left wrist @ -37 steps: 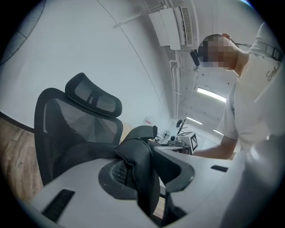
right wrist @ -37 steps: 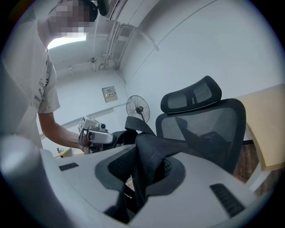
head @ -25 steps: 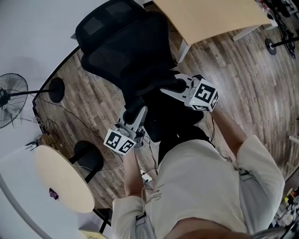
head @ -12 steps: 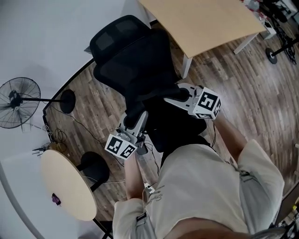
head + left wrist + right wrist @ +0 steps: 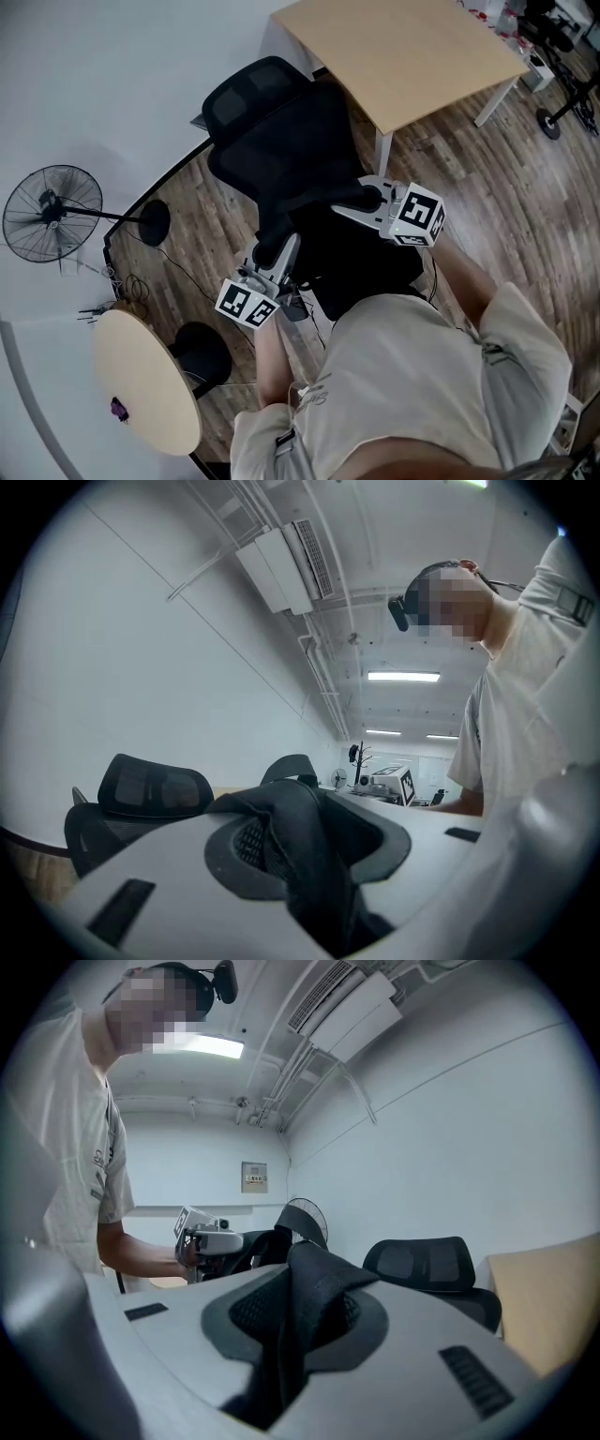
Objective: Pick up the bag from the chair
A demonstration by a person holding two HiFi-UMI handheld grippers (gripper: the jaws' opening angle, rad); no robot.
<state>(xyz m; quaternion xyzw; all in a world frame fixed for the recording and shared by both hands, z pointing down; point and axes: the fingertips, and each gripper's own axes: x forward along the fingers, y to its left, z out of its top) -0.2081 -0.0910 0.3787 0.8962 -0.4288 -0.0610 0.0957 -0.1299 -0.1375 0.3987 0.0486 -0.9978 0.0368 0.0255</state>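
Now, left gripper (image 5: 287,246) clamped on bag (image 5: 366,258), right gripper (image 5: 342,208) likewise

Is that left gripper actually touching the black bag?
Touching. In the left gripper view, the left gripper has its jaws pinched on a fold of the bag.

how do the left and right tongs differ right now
The left tongs grip the bag at its left edge, close to the person; the right tongs grip its right edge, farther forward, nearer the chair. Both are shut on folds of its black fabric.
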